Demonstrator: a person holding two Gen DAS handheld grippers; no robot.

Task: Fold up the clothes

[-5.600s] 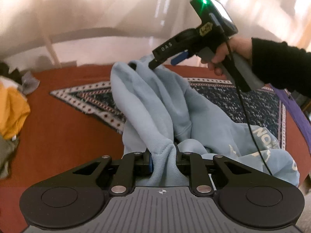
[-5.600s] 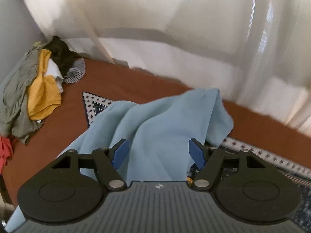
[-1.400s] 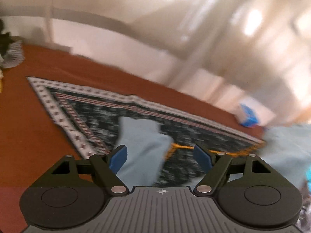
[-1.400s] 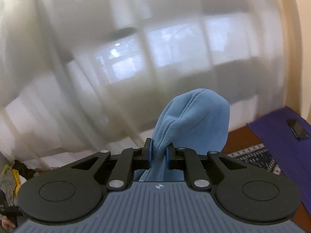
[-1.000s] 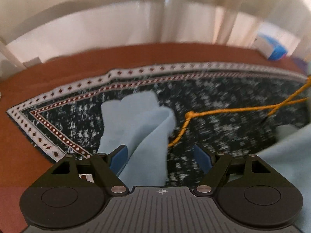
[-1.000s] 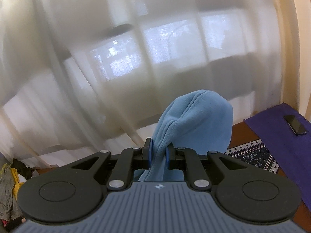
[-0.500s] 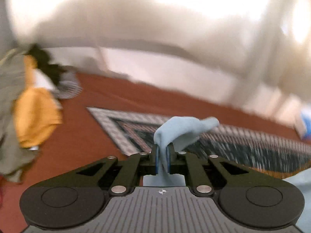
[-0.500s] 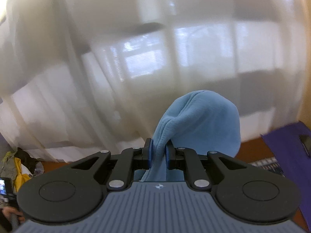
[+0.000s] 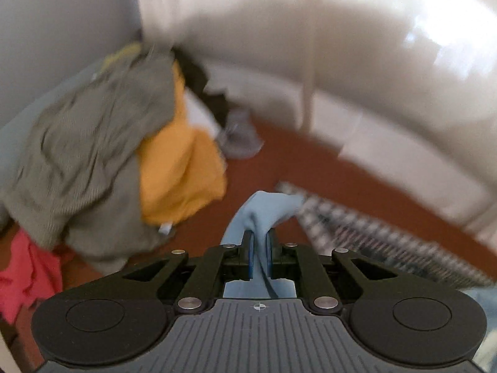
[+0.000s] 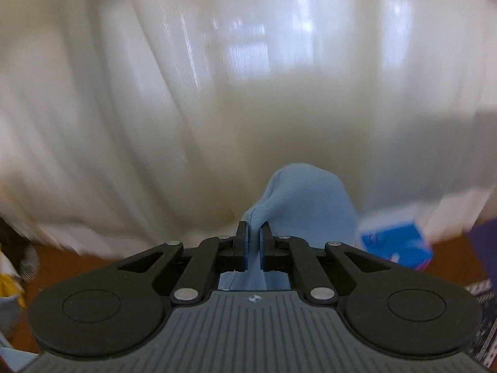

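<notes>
A light blue sweatshirt is held at two places. In the left wrist view my left gripper (image 9: 260, 242) is shut on a bunched fold of the light blue sweatshirt (image 9: 267, 208), lifted above the brown surface (image 9: 310, 161) and the patterned rug (image 9: 388, 248). In the right wrist view my right gripper (image 10: 255, 236) is shut on another fold of the sweatshirt (image 10: 307, 205), raised high in front of white curtains (image 10: 217, 93). The rest of the garment hangs below both cameras, hidden.
A heap of clothes lies at the left: an olive garment (image 9: 87, 143), a yellow one (image 9: 177, 171), a red one (image 9: 25, 276) and a grey striped piece (image 9: 239, 136). A blue box (image 10: 394, 242) sits at the right by the curtain, with purple cloth (image 10: 487, 248) beyond.
My left gripper, open over a sleeve end a second ago, has shut on it and swung left toward the clothes heap. My right gripper stays shut on the sweatshirt and has turned.
</notes>
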